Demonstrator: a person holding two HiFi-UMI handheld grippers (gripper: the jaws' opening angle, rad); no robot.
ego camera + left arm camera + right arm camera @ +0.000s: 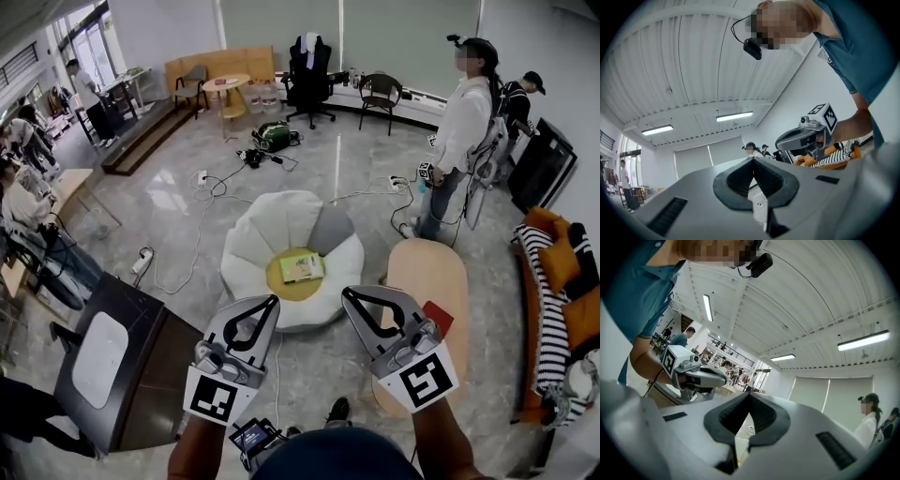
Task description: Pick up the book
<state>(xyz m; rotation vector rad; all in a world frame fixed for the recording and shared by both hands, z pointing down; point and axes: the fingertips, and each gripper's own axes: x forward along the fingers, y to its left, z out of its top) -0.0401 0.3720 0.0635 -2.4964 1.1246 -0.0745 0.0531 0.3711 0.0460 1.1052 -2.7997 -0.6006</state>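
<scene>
A green-covered book (pixel 302 267) lies flat on the round yellow centre of a white daisy-shaped floor cushion (pixel 255 234) in the middle of a glossy grey marble floor (pixel 187 202), while a person in a teal shirt (pixel 853 51) holds out two grey two-jaw grippers, each topped with a black-and-white marker cube. In the head view the left gripper (pixel 273 301) and the right gripper (pixel 345 292) are side by side, tips pointing toward the cushion and overlapping its near edge. Both stop short of the book, which rests beyond the tips and roughly midway between them, touched by neither. Both pairs of jaws are clenched with nothing between them; each gripper view shows the ribbed black pads (pixel 739 178) meeting at their tips. One far petal of the cushion is grey (pixel 330 230). Just to the cushion's right stands an oval light-wood table (pixel 427 267), with a small red object (pixel 438 317) at its near edge, partly behind the right gripper. A dark low cabinet with a pale panel on top (pixel 103 361) stands at the lower left, and white cables (pixel 183 267) trail across the floor. Beyond the table a bystander in a white shirt (pixel 464 117) stands holding another marker-cube device. A black office chair (pixel 309 70) stands near the far wall, and a sofa with striped and orange cushions (pixel 553 309) lines the right edge.
</scene>
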